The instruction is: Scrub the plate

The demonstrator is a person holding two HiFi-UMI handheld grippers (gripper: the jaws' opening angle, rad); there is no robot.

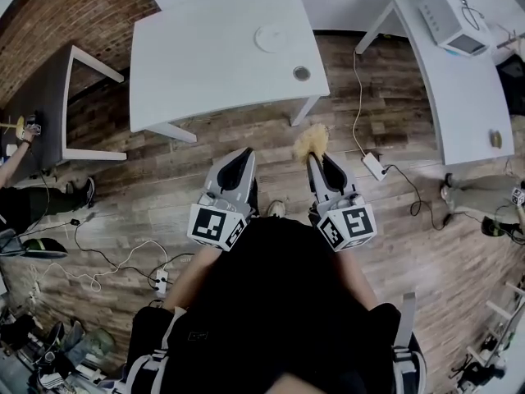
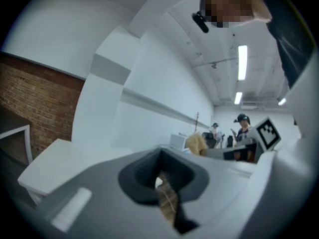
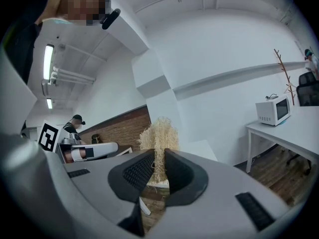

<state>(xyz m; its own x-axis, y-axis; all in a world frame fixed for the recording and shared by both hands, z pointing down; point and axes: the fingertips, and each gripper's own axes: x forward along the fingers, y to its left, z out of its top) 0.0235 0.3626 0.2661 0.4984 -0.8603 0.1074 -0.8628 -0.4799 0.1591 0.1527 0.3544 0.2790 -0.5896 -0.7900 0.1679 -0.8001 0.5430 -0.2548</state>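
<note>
A white round plate (image 1: 271, 38) lies on the far side of the white table (image 1: 205, 64) ahead of me, well beyond both grippers. My right gripper (image 1: 316, 161) is held close to my body over the wooden floor, shut on a straw-coloured fibrous scrubber (image 1: 312, 142). In the right gripper view the scrubber (image 3: 159, 136) sticks up from between the closed pads of that gripper (image 3: 159, 166). My left gripper (image 1: 240, 156) hangs beside it, shut with nothing in it. In the left gripper view its pads (image 2: 149, 176) meet, with only floor showing behind them.
A small dark round object (image 1: 302, 73) sits near the table's right front corner. A second white table (image 1: 459, 89) at the right carries a microwave (image 1: 449, 19). A power strip (image 1: 373, 165) and cables lie on the floor. A grey table (image 1: 49, 105) and a brick wall are at the left.
</note>
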